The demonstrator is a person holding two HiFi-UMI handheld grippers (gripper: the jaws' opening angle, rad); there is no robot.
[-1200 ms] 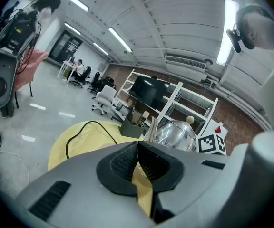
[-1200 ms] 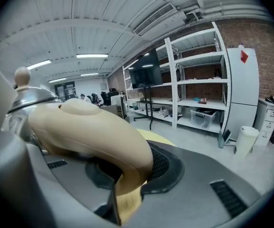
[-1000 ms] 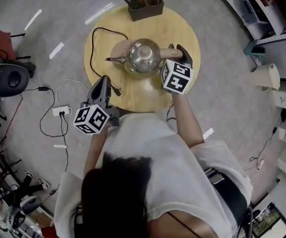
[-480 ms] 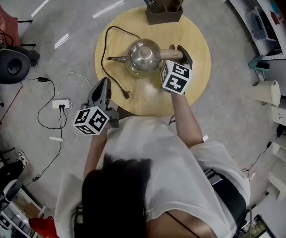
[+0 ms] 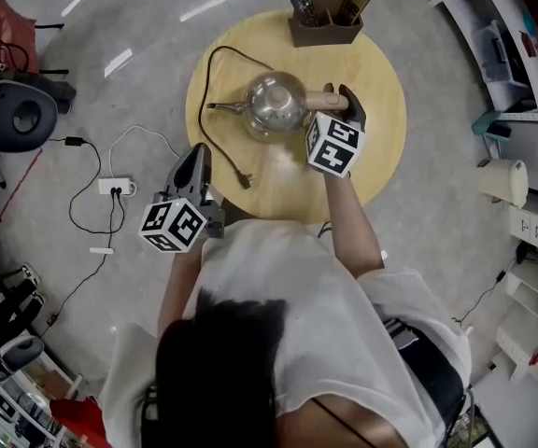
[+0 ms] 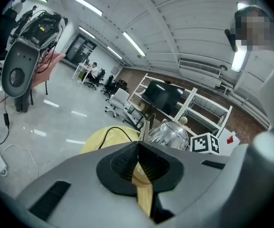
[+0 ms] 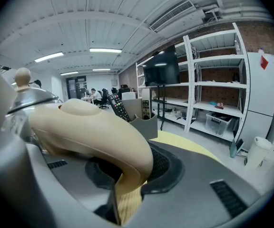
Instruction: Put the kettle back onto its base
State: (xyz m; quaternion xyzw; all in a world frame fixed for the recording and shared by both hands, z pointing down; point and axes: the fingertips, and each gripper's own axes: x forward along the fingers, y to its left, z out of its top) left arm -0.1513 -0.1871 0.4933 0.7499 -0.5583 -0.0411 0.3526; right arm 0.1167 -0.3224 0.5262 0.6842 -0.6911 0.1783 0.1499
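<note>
**A:** Two grippers, nearest first. The left gripper (image 5: 197,154)?

**B:** Jaws pressed together with nothing between them. It hangs at the near edge of the round table (image 5: 372,147), apart from the kettle.

**A:** Right gripper (image 5: 344,98)?

**B:** Pinching the kettle's cream handle (image 7: 89,127).

**A:** Kettle (image 5: 274,105)?

**B:** Upright at mid-table, spout toward the black cable (image 5: 203,119). The base is not visible and is presumably underneath.

**A:** Farther?

**B:** Organiser box (image 5: 325,34) with remotes, at the far rim.

**A:** Task status?

**B:** Judged nearly finished. I cannot tell whether the kettle is seated. Left to do: confirm seating, then release the handle.
</note>
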